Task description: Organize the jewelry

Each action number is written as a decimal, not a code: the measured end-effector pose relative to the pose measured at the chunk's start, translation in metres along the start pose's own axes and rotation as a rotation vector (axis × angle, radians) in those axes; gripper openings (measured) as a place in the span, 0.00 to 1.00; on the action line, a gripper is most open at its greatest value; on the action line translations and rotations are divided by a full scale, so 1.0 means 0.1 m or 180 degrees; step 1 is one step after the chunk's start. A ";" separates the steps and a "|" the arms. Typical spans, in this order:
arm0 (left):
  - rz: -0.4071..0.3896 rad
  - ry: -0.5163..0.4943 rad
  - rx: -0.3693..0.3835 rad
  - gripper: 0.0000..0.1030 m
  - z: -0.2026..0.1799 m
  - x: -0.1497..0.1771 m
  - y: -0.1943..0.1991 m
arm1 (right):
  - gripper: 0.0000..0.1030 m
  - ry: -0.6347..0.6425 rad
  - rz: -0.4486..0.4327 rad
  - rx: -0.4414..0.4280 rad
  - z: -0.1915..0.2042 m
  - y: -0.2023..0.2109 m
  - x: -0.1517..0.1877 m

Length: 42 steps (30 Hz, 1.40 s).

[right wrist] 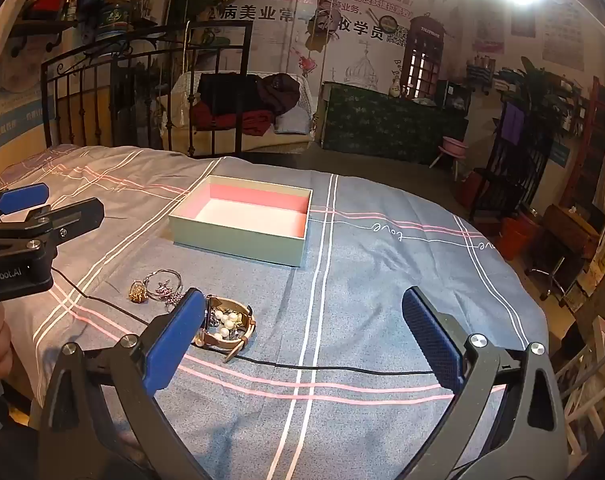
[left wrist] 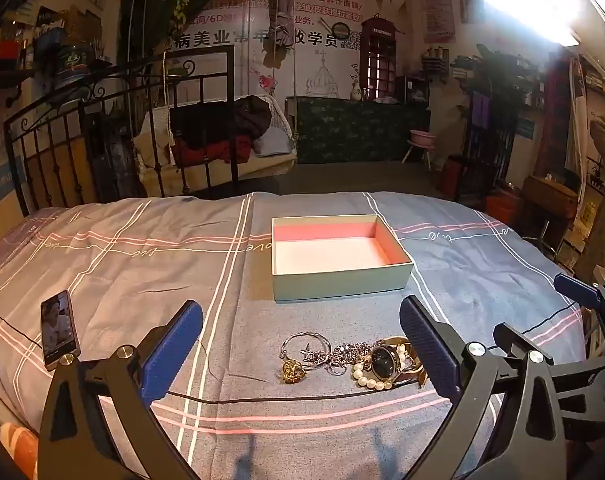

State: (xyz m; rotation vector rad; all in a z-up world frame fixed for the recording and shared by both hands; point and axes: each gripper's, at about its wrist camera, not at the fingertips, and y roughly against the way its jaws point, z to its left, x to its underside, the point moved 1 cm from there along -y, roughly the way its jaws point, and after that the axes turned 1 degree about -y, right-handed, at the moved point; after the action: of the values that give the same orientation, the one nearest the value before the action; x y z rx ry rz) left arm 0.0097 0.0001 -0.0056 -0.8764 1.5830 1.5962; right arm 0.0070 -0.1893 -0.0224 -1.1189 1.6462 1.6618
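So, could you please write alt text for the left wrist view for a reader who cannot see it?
A tangled jewelry pile lies on a plaid bedspread between the open left gripper fingers, with an empty open box beyond. A phone lies at left.

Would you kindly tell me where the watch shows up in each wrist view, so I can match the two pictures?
Left wrist: the watch lies low and right of centre, at the right end of the jewelry pile, just left of the camera's own right finger.
Right wrist: the watch lies low and left of centre, partly hidden behind the camera's own left finger.
Shared landmark: the open box sits beyond the pile in both.
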 end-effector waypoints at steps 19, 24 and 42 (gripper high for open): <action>-0.0001 0.0043 -0.0004 0.94 0.04 0.03 -0.01 | 0.95 0.0018 0.0026 -0.0017 0.06 -0.03 0.01; 0.0003 0.0036 0.0001 0.94 0.03 0.04 -0.03 | 0.95 0.0011 0.0029 -0.0033 0.05 -0.04 0.02; -0.0030 0.0075 0.0056 0.94 0.04 0.04 -0.06 | 0.95 0.0035 0.0053 -0.0035 0.09 -0.05 -0.01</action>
State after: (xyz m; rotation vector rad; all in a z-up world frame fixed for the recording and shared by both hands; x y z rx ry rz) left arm 0.0130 0.0046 -0.0122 -0.8950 1.6044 1.5685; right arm 0.0104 -0.1802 -0.0253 -1.1245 1.6596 1.6799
